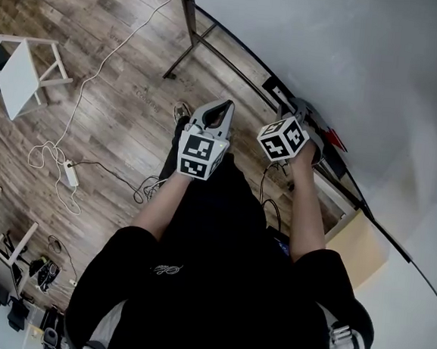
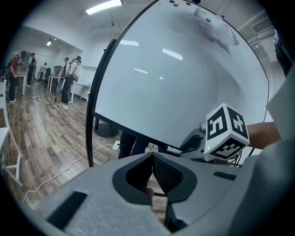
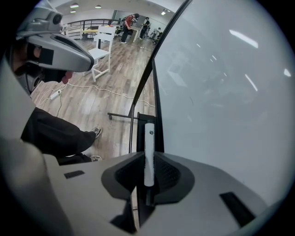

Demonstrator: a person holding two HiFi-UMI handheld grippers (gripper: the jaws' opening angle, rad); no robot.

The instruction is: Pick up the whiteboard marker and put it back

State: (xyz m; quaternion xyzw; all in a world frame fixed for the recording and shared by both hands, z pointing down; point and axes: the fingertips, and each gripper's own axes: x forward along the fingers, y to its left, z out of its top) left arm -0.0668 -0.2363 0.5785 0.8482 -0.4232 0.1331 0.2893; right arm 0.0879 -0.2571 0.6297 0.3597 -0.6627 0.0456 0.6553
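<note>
A white whiteboard marker stands upright between the jaws of my right gripper, which is shut on its lower half. It hangs just over the black tray along the bottom edge of the whiteboard. In the head view the right gripper points down at that tray, close to the whiteboard. My left gripper is held to the left of it over the floor. Its jaws meet at the tips with nothing between them. The right gripper's marker cube shows in the left gripper view.
The whiteboard's black stand legs reach over the wooden floor. A white stool stands at the far left, and a cable with a power strip lies on the floor. A cloth hangs near the board's top. People stand far off.
</note>
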